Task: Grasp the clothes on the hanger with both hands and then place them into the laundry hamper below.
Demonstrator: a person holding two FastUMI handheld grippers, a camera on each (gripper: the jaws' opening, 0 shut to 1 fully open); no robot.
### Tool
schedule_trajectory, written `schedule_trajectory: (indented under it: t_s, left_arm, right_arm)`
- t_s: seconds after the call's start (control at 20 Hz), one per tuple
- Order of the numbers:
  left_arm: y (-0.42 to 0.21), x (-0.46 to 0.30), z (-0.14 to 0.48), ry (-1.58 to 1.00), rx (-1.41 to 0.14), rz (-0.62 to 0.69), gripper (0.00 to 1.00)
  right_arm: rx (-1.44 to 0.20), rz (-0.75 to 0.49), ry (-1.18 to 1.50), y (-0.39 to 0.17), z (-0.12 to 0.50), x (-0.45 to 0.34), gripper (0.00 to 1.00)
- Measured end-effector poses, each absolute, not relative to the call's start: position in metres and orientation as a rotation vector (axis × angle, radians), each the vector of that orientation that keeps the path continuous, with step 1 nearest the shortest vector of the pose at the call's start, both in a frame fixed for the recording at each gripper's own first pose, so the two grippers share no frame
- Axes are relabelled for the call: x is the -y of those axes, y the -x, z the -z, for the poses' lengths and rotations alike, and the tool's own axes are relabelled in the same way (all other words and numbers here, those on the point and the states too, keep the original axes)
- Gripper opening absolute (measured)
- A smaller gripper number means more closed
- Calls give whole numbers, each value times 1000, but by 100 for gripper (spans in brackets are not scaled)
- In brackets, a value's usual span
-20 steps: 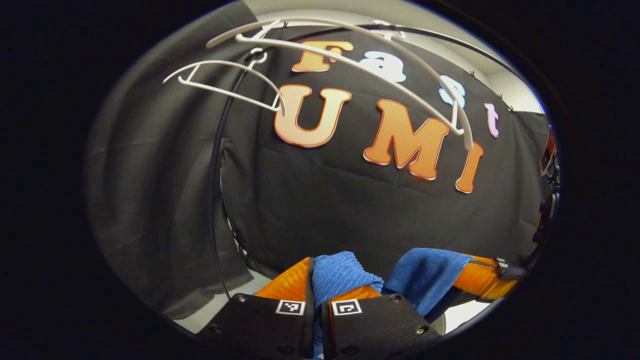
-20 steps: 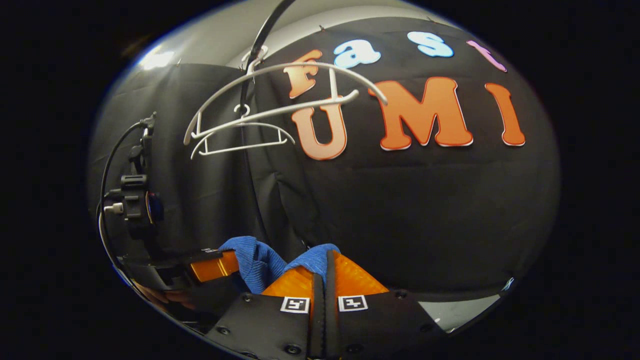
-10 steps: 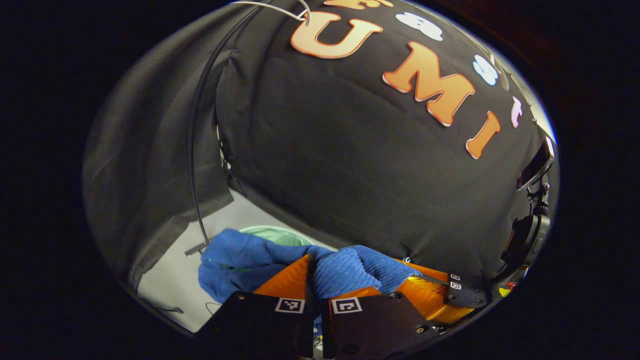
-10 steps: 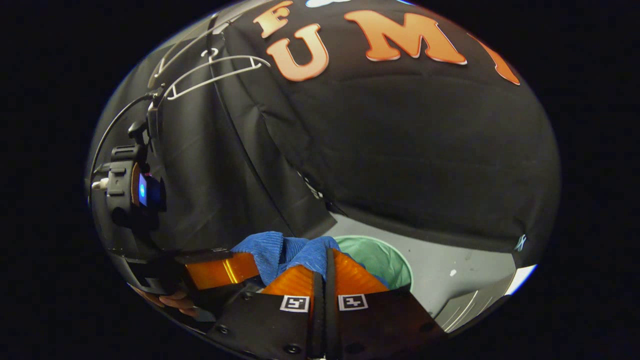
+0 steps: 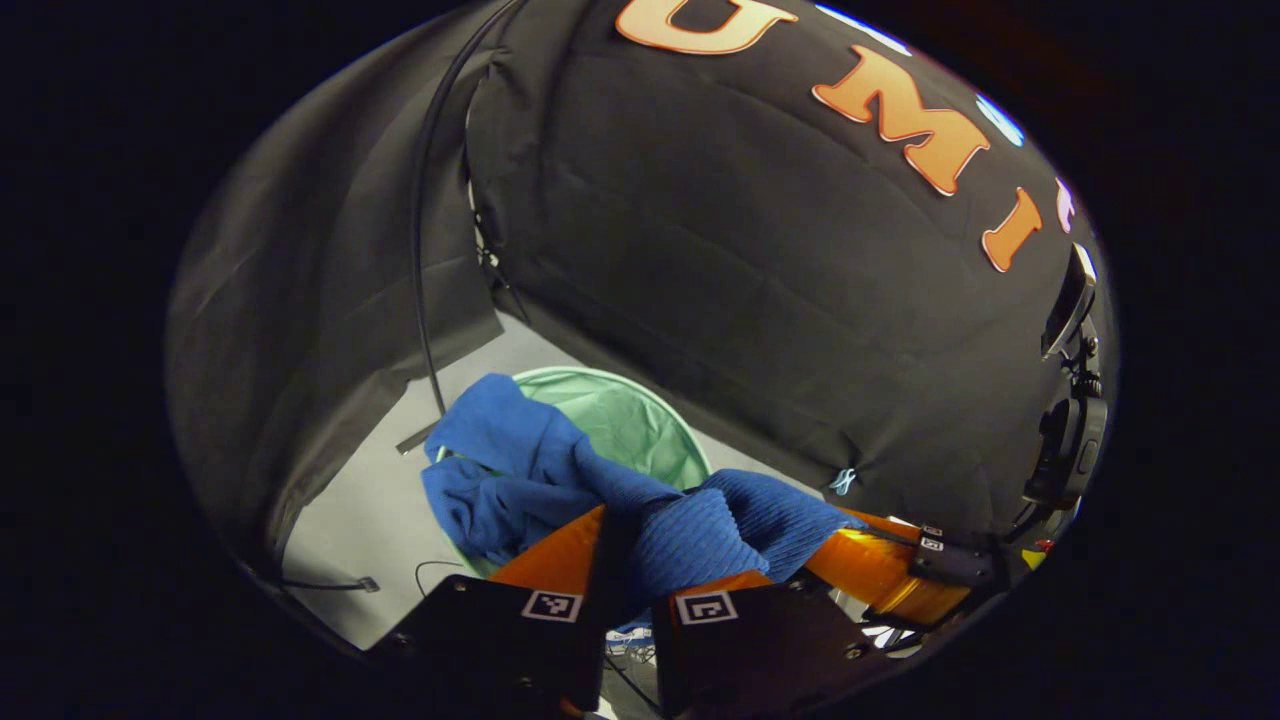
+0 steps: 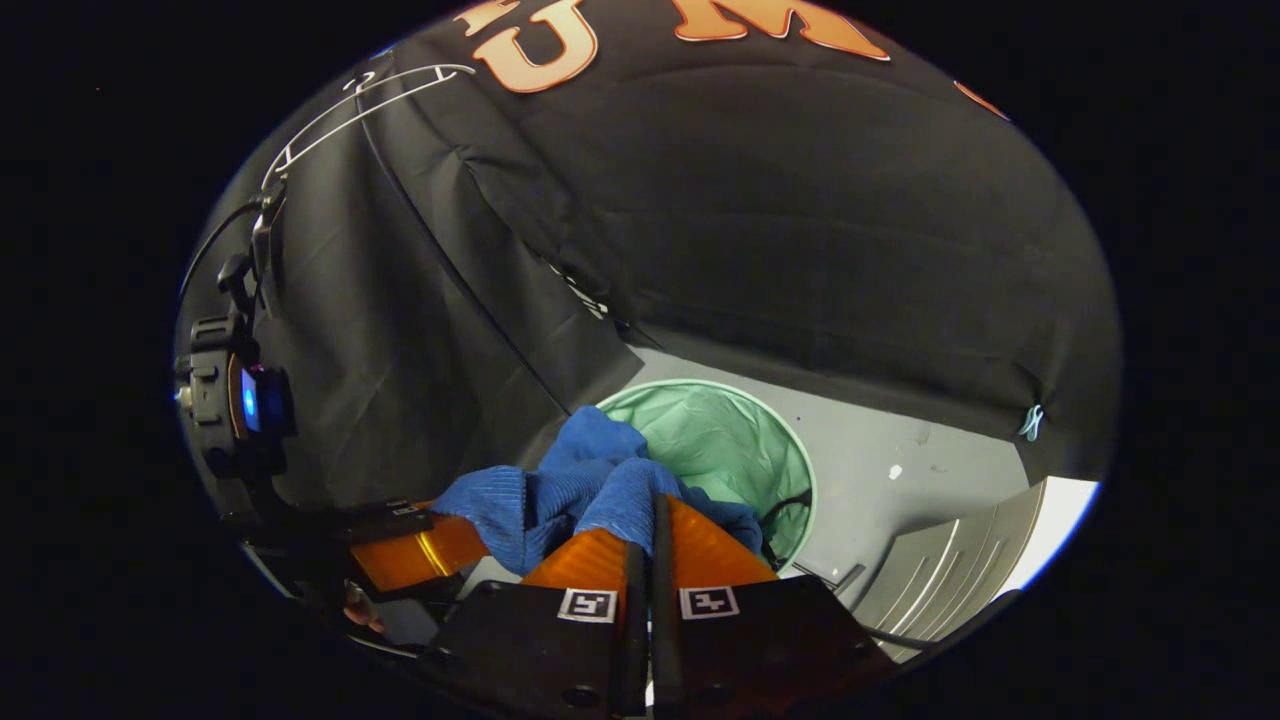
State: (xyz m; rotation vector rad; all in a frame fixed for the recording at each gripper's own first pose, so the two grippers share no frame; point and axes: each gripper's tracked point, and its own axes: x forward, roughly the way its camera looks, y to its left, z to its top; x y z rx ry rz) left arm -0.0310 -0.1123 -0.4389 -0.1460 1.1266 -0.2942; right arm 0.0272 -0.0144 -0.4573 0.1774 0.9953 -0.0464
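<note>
Above the round pale-green mesh laundry hamper (image 5: 640,420) (image 6: 730,440), the ribbed blue knit garment (image 5: 690,530) (image 6: 560,480) hangs between both tools, its loose end draping over the hamper's near rim. The left gripper (image 5: 632,560) clenches a fold of the cloth between its fingers. The right gripper (image 6: 645,545) pinches another bunch. A white plastic hanger (image 6: 350,100) shows high up against the black wall.

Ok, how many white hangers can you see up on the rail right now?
2, stacked close together at the top left of the right gripper view: one white plastic hanger, and a second just below it. Both look bare; more may hang out of frame.
</note>
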Motion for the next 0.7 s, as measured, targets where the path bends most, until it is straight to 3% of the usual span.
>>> schedule_trajectory:
  t_s: [0.05,0.1,0.15,0.25,0.3,0.35,0.5,0.7]
  left_arm:
    - [33,107,442,142,-1142,279,34]
    - [37,100,445,139,-1154,261,31]
    - [40,95,447,131,-1172,244,40]
    - [42,78,447,101,-1179,196,64]
    - [42,74,451,93,-1180,178,68]
    - [40,71,450,92,-1180,160,72]
    - [40,59,450,97,-1176,109,100]
    - [37,62,443,102,-1146,146,96]
  right_arm:
    - [-1017,40,-176,-24,459,13,10]
    - [-1037,40,-172,-20,462,11,10]
    - [-1046,39,-170,-16,464,12,32]
    - [-1053,31,-179,-12,466,6,38]
    - [-1059,27,-181,-8,466,4,39]
    - [-1067,19,-181,-4,467,2,61]
    - [-1081,28,-159,6,472,2,99]
    - [-1067,22,-153,10,478,1,99]
